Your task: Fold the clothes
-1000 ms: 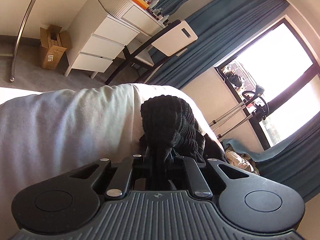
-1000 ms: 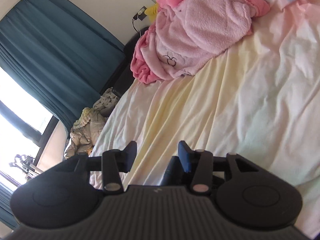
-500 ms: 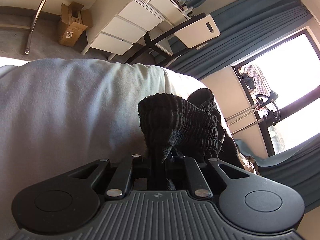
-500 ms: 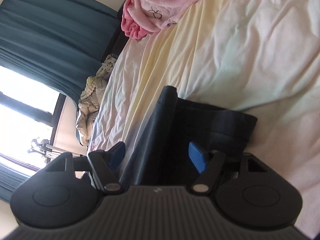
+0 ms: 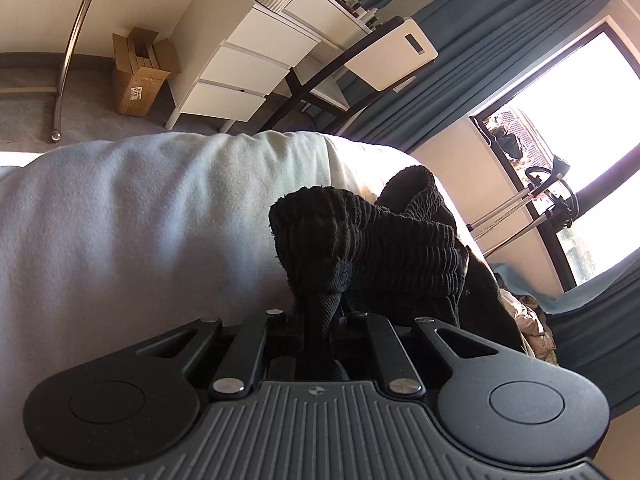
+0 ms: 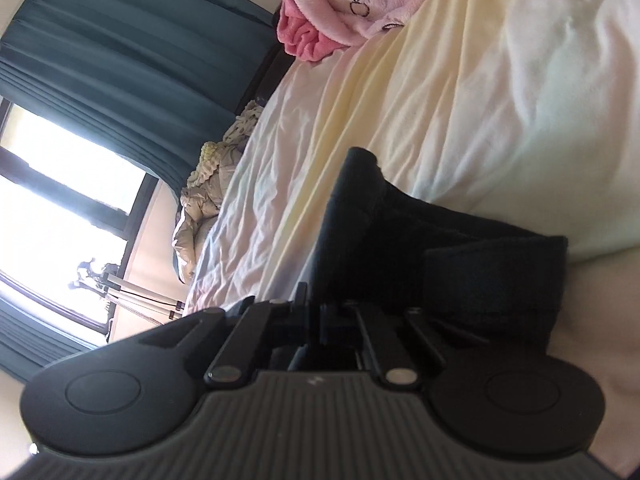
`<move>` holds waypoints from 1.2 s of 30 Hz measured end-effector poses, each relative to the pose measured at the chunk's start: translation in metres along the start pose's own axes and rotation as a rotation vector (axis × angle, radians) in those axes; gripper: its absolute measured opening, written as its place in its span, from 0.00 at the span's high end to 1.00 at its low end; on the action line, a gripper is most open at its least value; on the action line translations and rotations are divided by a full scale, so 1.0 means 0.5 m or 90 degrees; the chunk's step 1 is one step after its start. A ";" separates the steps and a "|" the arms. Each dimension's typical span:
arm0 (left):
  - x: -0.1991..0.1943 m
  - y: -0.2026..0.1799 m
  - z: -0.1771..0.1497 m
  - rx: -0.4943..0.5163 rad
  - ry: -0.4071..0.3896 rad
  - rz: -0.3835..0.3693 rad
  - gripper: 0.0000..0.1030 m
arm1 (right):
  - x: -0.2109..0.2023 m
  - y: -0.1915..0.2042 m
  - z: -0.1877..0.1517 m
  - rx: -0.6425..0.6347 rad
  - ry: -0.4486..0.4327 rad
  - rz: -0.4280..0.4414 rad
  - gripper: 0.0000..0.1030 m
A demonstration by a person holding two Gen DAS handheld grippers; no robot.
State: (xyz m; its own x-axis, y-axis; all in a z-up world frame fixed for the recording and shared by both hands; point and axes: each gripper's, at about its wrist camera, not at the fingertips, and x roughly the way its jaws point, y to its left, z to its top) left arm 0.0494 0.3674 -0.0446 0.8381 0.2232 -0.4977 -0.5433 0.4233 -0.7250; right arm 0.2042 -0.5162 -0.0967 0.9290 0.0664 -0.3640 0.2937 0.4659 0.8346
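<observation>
The black garment (image 5: pixel 368 248) covers the left gripper (image 5: pixel 320 316) fingertips. In the right wrist view, dark blurred fabric (image 6: pixel 440 256) hides the right gripper (image 6: pixel 320 316) fingertips; its lower part lies behind the gripper body.

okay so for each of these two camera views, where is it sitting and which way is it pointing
Left wrist: sits on the left gripper, looks across the white bedding toward a white drawer unit and window; its jaws pinch the black ribbed garment.
Right wrist: sits on the right gripper, looks up the bed sheet toward a pink blanket; its jaws close on dark cloth.
Shared: the dark garment, teal curtains, a bright window.
</observation>
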 end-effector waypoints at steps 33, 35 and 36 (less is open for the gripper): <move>-0.149 -0.028 -0.048 0.317 0.053 0.043 0.26 | -0.233 -0.072 -0.013 -0.131 -0.119 -0.326 0.43; -0.175 -0.057 -0.069 0.374 0.039 0.032 0.20 | -0.244 -0.045 -0.013 -0.168 -0.138 -0.302 0.43; -0.185 -0.073 -0.081 0.402 0.031 0.027 0.18 | -0.250 -0.026 -0.017 -0.194 -0.147 -0.288 0.43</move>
State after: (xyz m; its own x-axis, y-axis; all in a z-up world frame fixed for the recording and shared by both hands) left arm -0.0106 0.2956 0.0085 0.8055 0.2163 -0.5517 -0.4291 0.8550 -0.2912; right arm 0.0823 -0.5234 -0.0657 0.7614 -0.3753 -0.5286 0.6259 0.6380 0.4486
